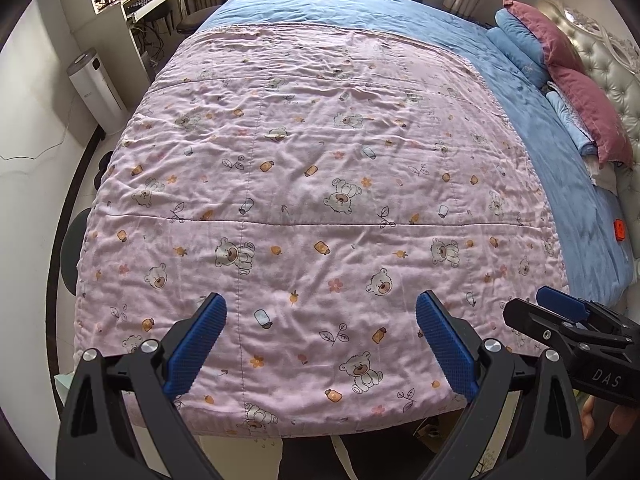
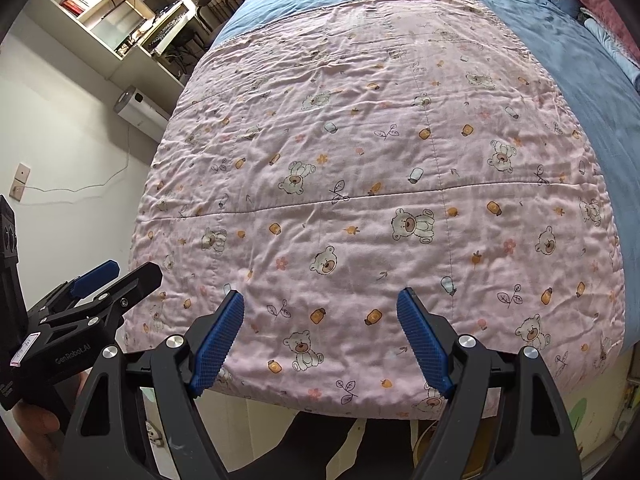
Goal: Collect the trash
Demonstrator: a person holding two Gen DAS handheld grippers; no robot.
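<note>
**Two hand-held grippers poised over a pink quilt, no trash in sight**

A bed (image 1: 592, 240) with a blue sheet fills both views, ahead of and below the grippers. Over its near part lies a pink quilt (image 1: 320, 184) printed with bears and jars, its near edge just under the fingertips. Beyond it to the right, red and blue pillows (image 1: 580, 96) lean against a padded headboard (image 1: 616, 60). Far ahead to the left stands a desk with shelves (image 2: 132, 28), and nearer on that side a white cylindrical appliance (image 1: 96, 88) on the floor. The left hand-held gripper (image 1: 320, 344) is released, jaws wide, nothing between them. The right hand-held gripper (image 2: 320, 340) is likewise spread and empty. No piece of trash can be made out in either view.
</note>
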